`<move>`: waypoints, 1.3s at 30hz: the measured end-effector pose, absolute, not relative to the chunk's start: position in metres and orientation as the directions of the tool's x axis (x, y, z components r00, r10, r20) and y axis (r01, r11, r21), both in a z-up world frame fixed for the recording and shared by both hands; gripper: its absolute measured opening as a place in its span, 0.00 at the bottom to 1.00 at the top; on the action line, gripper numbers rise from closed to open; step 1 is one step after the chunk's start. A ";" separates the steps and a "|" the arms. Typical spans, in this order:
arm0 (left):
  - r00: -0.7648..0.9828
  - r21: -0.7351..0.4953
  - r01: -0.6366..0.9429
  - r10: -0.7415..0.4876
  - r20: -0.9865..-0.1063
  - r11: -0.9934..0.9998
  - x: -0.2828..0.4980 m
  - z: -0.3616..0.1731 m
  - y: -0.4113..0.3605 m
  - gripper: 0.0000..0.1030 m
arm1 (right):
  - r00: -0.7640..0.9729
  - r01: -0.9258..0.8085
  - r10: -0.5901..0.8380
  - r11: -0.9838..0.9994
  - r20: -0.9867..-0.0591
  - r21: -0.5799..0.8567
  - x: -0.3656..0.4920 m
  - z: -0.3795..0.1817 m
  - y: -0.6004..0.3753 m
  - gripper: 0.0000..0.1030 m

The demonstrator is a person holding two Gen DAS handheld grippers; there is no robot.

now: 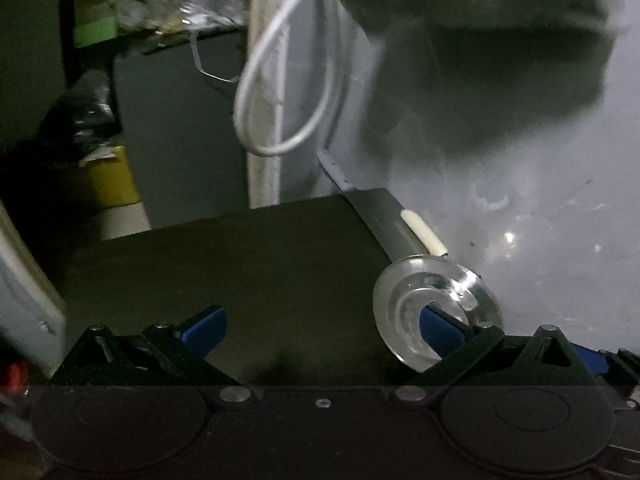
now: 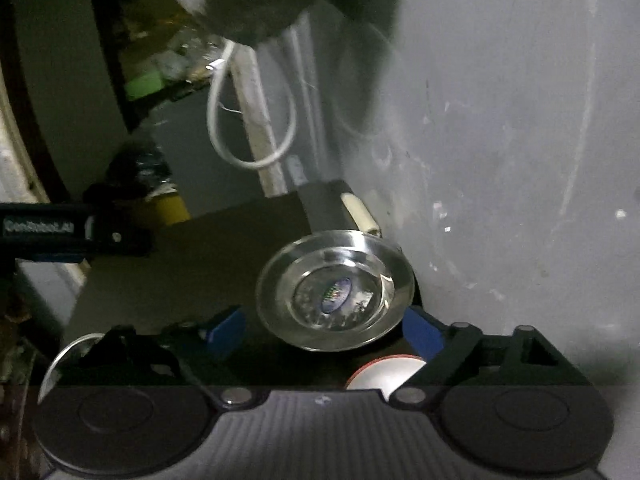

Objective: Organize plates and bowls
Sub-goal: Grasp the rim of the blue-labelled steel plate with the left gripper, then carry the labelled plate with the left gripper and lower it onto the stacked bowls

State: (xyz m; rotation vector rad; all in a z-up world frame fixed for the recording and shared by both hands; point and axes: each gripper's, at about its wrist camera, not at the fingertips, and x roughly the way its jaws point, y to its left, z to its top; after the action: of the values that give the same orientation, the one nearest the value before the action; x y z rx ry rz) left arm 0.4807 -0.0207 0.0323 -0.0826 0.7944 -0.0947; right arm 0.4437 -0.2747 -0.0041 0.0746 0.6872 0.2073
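A dim room is showing around a dark, flat tabletop [image 1: 224, 264] that is butting against a scuffed pale grey wall [image 1: 540, 184], with a white cable [image 1: 280, 92] looping down a pale post beside it. A yellow box [image 1: 112, 180] and a black plastic bag [image 1: 84, 108] are sitting on the floor beyond the table's far edge, and a cluttered shelf is blurring into the background.

The left gripper [image 1: 320, 332] is pointing downward over the tabletop, its blue-padded fingers [image 1: 204, 330] standing wide apart and pressing on nothing. Its right-hand finger is overlapping a small clear glass plate [image 1: 432, 300] lying near the table's corner by the wall, just beside a short cream-coloured stick [image 1: 424, 236]; whether the pad is touching the glass cannot be told.

The right gripper [image 2: 324, 332] is also tilting downward, its jaws spread wide, and the same clear glass plate [image 2: 336, 292], with a coloured sticker at its centre, is lying just ahead of the gap and squeezed by neither pad. A white round dish with a red rim [image 2: 384, 374] is peeking out below the right finger. The left gripper's black body [image 2: 60, 232] is reaching in from that view's left edge.
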 end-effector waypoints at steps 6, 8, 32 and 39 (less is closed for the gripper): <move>0.646 -0.129 0.090 -0.156 -0.747 0.988 0.526 -0.009 -0.040 0.97 | 0.728 -0.081 0.113 0.994 -0.676 0.079 0.477 -0.039 -0.274 0.76; 0.636 -0.122 0.106 -0.162 -0.755 0.987 0.534 -0.017 -0.048 0.95 | 0.715 -0.070 0.101 0.995 -0.692 0.074 0.481 -0.047 -0.275 0.75; 0.527 -0.240 0.172 -0.295 -0.797 0.955 0.556 -0.051 -0.063 0.20 | 0.688 -0.084 0.142 0.990 -0.712 0.115 0.493 -0.063 -0.286 0.41; 0.565 -0.228 0.152 -0.274 -0.778 0.962 0.538 -0.043 -0.056 0.20 | 0.707 -0.125 0.186 0.982 -0.682 0.138 0.480 -0.056 -0.283 0.40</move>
State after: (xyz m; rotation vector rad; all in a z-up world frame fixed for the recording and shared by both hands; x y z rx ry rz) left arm 0.5380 -0.0563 -0.0429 -0.1414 0.9377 -0.2512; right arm 0.4804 -0.2833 -0.0560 0.0833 0.7658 0.1730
